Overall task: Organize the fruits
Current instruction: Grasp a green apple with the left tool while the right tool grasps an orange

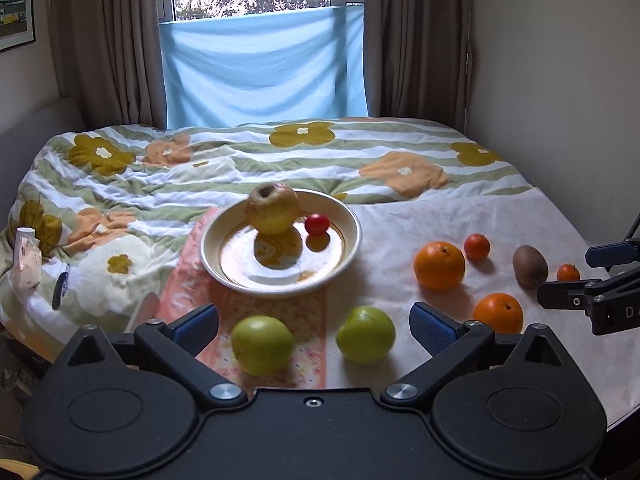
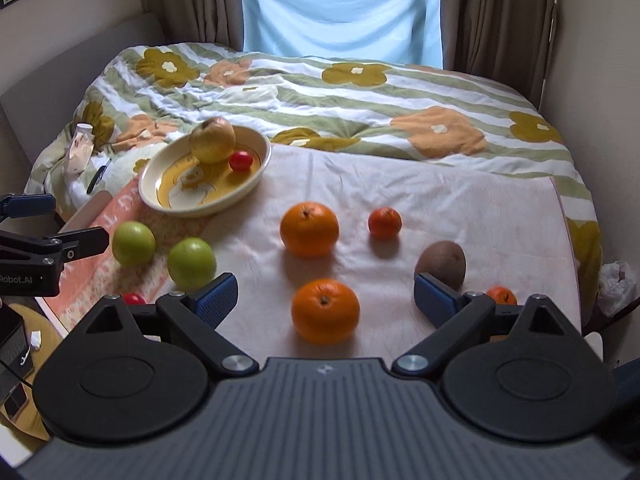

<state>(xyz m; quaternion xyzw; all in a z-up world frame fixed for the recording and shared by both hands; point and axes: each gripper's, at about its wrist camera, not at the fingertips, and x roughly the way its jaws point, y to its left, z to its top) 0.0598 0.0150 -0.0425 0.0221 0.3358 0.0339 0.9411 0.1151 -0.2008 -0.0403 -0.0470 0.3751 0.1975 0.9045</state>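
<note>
Both grippers hover over a bed with their fingers spread wide and nothing between them. The left gripper [image 1: 314, 326] points toward two green apples [image 1: 262, 345], which lie side by side on a pink patterned cloth [image 1: 188, 292] just ahead of its fingertips. Beyond them sits a cream plate [image 1: 352, 248] holding a yellowish apple [image 1: 272, 208] and a small red fruit [image 1: 317, 224], close together. The right gripper [image 2: 326, 298] has a large orange [image 2: 325, 311] lying just ahead, between its fingers but untouched. A second orange [image 2: 309, 229] lies farther out on the white cloth [image 2: 480, 216], with a small tangerine [image 2: 385, 222] to its right. A kiwi [image 2: 441, 263] rests just behind the right-hand finger, and another small tangerine [image 2: 501, 295] shows partly behind that finger's arm. The flowered quilt [image 2: 360, 96] covers the rest of the bed.
</note>
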